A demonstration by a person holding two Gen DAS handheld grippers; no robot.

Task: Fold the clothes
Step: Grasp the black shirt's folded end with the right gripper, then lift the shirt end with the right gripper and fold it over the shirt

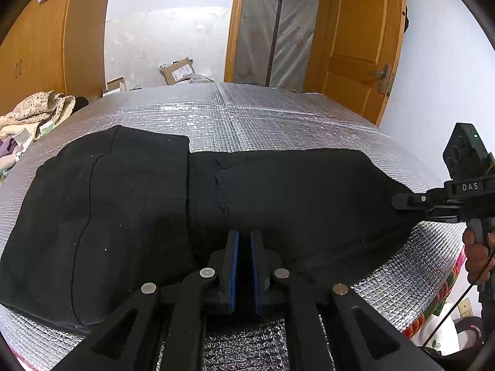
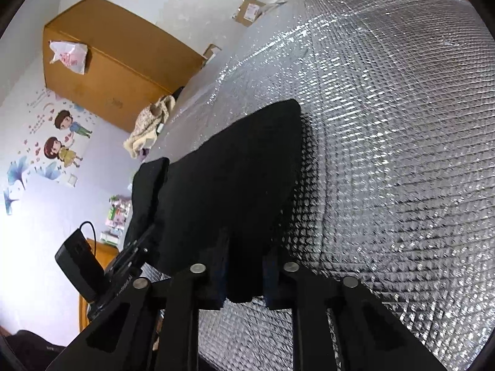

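A black garment [image 1: 139,201] lies stretched left to right on a silver foil mat [image 1: 247,114]. Its left part is folded over into a thicker layer. My left gripper [image 1: 244,238] sits at the garment's near edge, its blue pads almost together with dark cloth between them. In the right wrist view the left gripper [image 2: 145,241] holds that edge a little above the mat. My right gripper [image 2: 246,247] is shut on the garment [image 2: 232,170], with a flap of cloth hanging between its fingers. From the left wrist view the right gripper [image 1: 399,201] grips the garment's right end.
A person's hand [image 1: 478,253] holds the right gripper's handle. A floral cloth pile [image 1: 37,111] lies at the mat's far left. Cardboard boxes [image 1: 179,69] stand beyond the far edge, near a wooden door [image 1: 355,31]. Patterned bedding [image 1: 439,296] shows under the mat's right edge.
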